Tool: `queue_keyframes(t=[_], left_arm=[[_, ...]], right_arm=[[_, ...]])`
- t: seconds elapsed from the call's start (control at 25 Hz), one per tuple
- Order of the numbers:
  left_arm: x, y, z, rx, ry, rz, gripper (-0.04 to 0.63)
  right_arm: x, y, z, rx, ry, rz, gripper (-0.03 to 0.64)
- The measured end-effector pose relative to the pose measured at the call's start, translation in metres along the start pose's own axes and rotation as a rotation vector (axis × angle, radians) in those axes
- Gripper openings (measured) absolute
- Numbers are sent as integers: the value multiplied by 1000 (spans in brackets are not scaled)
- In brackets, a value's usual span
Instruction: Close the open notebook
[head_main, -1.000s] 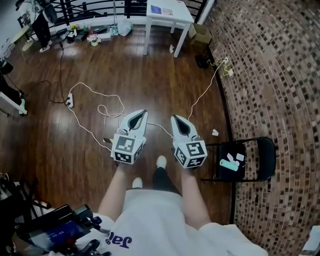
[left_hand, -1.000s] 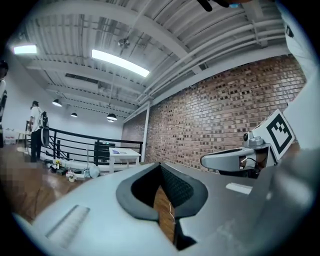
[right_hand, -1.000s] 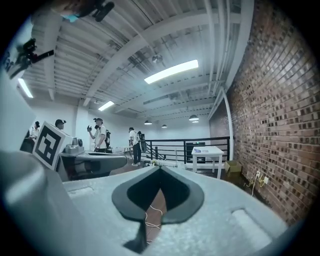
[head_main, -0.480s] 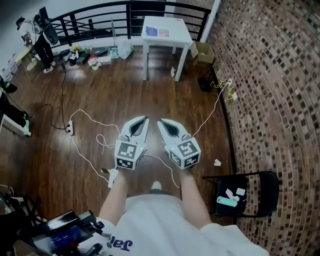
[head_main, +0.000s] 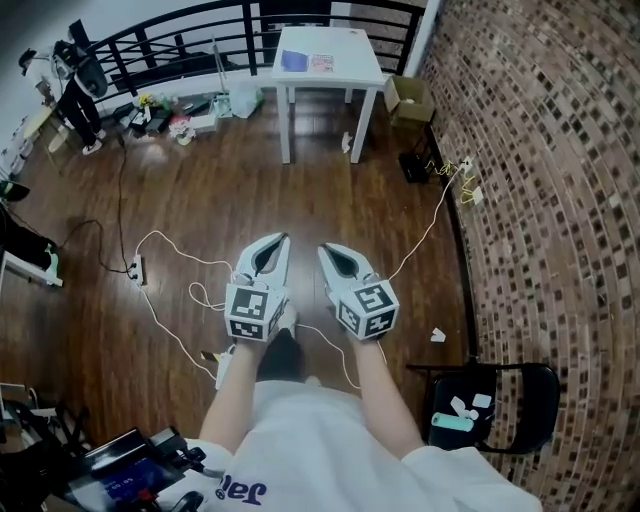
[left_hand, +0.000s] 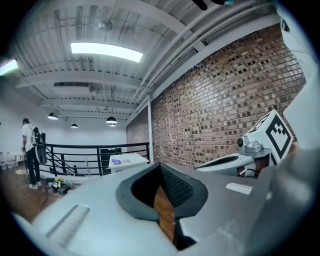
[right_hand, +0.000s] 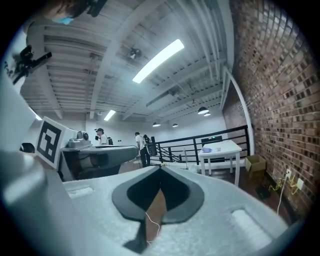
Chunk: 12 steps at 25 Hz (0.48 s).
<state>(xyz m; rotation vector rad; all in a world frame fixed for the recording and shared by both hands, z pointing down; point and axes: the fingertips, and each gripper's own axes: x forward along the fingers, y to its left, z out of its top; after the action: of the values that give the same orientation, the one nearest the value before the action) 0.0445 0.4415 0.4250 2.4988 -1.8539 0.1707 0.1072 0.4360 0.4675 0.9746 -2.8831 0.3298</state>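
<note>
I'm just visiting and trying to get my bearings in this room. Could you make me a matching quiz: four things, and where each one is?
Things:
1. white table
2. folding chair
3. cardboard box
4. power strip

Places:
A. at the left, lying on the wood floor
B. far end, by the black railing
C. lower right of the head view
D. against the brick wall, right of the table

Pairs: 1-B, 2-C, 3-D, 4-A

Items (head_main: 306, 62) on white table (head_main: 352, 55) too small to identify
</note>
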Motion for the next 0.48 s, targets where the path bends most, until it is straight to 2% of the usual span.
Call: queue_keyframes(t=[0.12, 0.28, 0.48], left_arm=[[48, 10, -9, -29, -1, -23, 17], [132, 25, -4, -42, -19, -79, 17], [227, 91, 9, -39, -44, -92, 17]], right_arm=[[20, -34, 0, -17, 7, -38, -12], [64, -101, 19, -50, 19, -107, -12], [153, -175, 74, -91, 2, -166, -12]])
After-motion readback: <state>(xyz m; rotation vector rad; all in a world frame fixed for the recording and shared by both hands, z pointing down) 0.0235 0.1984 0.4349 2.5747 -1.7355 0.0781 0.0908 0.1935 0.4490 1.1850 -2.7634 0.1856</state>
